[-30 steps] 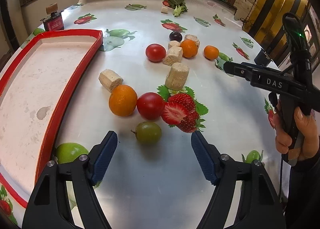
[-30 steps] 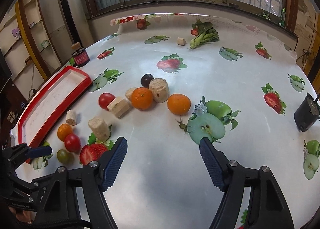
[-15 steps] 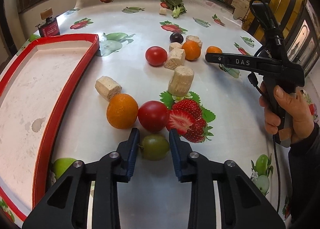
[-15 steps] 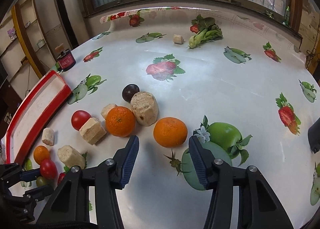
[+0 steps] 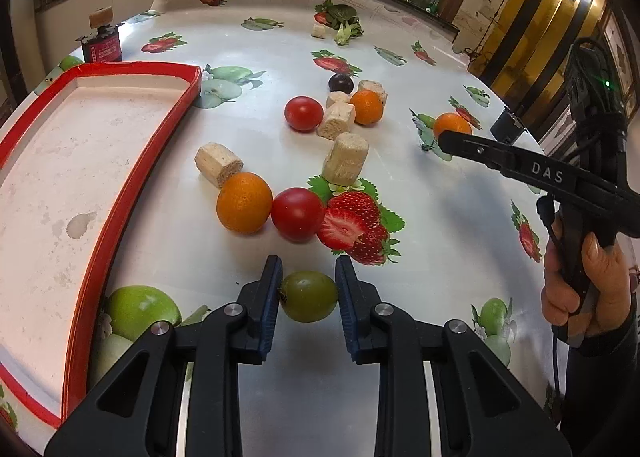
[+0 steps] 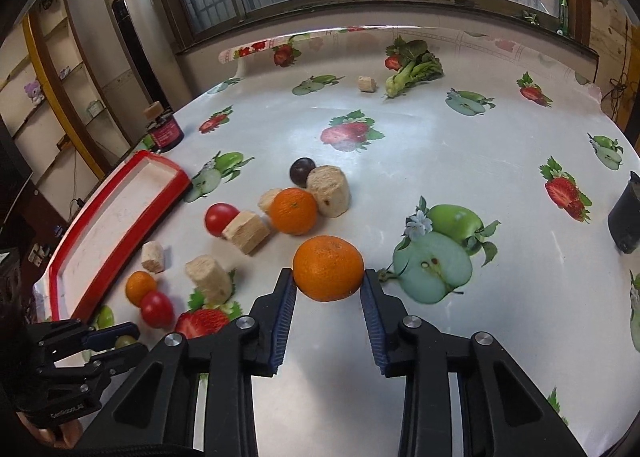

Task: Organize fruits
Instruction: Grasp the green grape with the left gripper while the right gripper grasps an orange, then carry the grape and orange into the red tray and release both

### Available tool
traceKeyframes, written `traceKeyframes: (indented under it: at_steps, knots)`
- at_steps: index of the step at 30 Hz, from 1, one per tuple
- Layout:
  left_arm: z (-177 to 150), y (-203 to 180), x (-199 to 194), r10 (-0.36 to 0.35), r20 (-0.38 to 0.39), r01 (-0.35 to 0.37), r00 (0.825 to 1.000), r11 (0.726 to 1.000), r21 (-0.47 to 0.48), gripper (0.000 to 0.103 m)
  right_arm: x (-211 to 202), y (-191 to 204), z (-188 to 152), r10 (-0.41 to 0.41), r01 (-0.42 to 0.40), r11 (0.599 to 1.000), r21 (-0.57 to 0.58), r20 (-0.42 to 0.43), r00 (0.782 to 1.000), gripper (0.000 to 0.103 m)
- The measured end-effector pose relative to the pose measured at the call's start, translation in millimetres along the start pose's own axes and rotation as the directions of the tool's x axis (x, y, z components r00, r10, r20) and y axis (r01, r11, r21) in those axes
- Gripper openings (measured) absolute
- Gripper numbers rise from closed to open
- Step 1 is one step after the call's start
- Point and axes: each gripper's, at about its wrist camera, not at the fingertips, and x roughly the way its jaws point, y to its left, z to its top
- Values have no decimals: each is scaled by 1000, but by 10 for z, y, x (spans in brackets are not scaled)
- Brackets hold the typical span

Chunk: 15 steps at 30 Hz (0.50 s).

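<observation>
Both tongs have gone from wide apart to narrow since a second ago. Left tongs [image 5: 308, 289] now clamp the green fruit [image 5: 308, 296], pads pressed on both its sides, at 6 o'clock in the left view, tilted steeply down at the surface [image 5: 440, 249]. Right tongs [image 6: 329, 289] are closing, with an orange [image 6: 328, 267] between the jaws and the pads at its two flanks; a hand [image 5: 580, 289] grips their handle at 3 o'clock in the left view, fingers wrapped round it.

Counted on the surface: three oranges, one between the right tongs, one [image 5: 244, 201] at 11 o'clock of the green fruit, one [image 5: 366, 107] farther up. Two red tomatoes, the near one [image 5: 297, 214] touching that second orange. One dark plum [image 5: 341, 82] at 12 o'clock. Five cork-like chunks in the cluster, such as [image 5: 346, 159], plus one far off by the leafy greens [image 5: 344, 19]. One red tray [image 5: 132, 161] lies at 9 o'clock.
</observation>
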Motion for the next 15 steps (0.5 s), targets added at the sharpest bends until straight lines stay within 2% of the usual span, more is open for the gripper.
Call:
traceKeyframes:
  at_steps: [7, 15]
  knots:
    - [-31, 38, -293, 18, 50, -18, 999, 1000, -1, 25, -270, 299, -172, 53, -53, 999, -11, 20, 998, 34]
    - [-67, 261, -537, 74, 90, -72, 993, 997, -30, 25, -407, 630, -228, 104, -102, 994, -44, 29, 994, 34]
